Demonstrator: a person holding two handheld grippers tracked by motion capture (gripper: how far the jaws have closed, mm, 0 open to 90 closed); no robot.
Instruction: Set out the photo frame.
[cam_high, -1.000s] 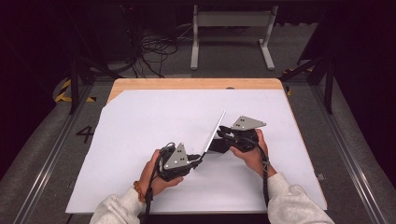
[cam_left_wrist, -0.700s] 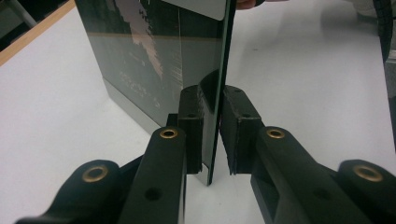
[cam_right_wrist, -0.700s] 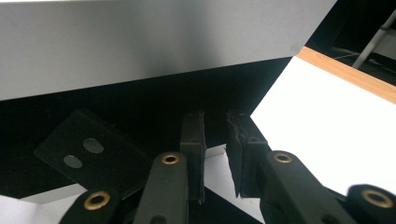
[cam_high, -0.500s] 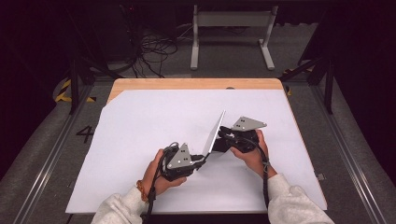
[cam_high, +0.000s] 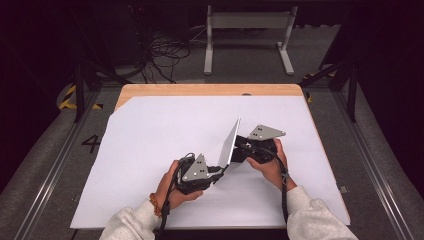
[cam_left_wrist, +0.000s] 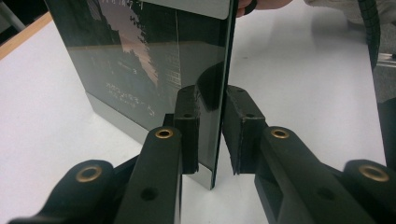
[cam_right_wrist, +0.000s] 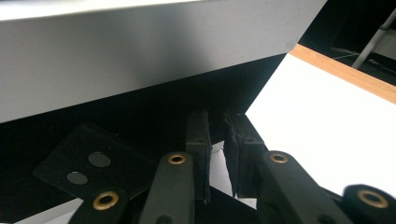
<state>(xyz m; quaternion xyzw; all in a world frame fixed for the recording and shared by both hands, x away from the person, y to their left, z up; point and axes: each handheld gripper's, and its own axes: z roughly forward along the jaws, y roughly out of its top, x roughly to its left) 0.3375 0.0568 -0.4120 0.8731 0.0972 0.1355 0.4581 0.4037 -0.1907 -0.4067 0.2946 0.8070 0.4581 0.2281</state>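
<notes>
A thin flat panel (cam_high: 230, 142) stands tilted on its lower edge on the white table (cam_high: 150, 130). It has a dark glossy face (cam_left_wrist: 140, 60) and a plain grey back (cam_right_wrist: 140, 56). My left gripper (cam_high: 220, 170) reaches it from the near left. Its jaws straddle the panel's lower corner (cam_left_wrist: 215, 154), a pad against each side. My right gripper (cam_high: 239, 150) sits close behind the panel, under the overhanging grey back. Its jaws (cam_right_wrist: 216, 140) have just been closing and stand a narrow gap apart. Whether they pinch anything is lost in the dark there.
The white sheet covers a wooden tabletop (cam_high: 210, 90) whose far edge shows bare. A small black plate with two pale dots (cam_right_wrist: 88, 168) lies in the shadow under the panel. Cables (cam_high: 165, 55) and a metal stand (cam_high: 245, 30) lie on the floor beyond.
The panel shows more of its face from above than a second ago. My left gripper has crept slightly right toward it. The right hand has stayed put.
</notes>
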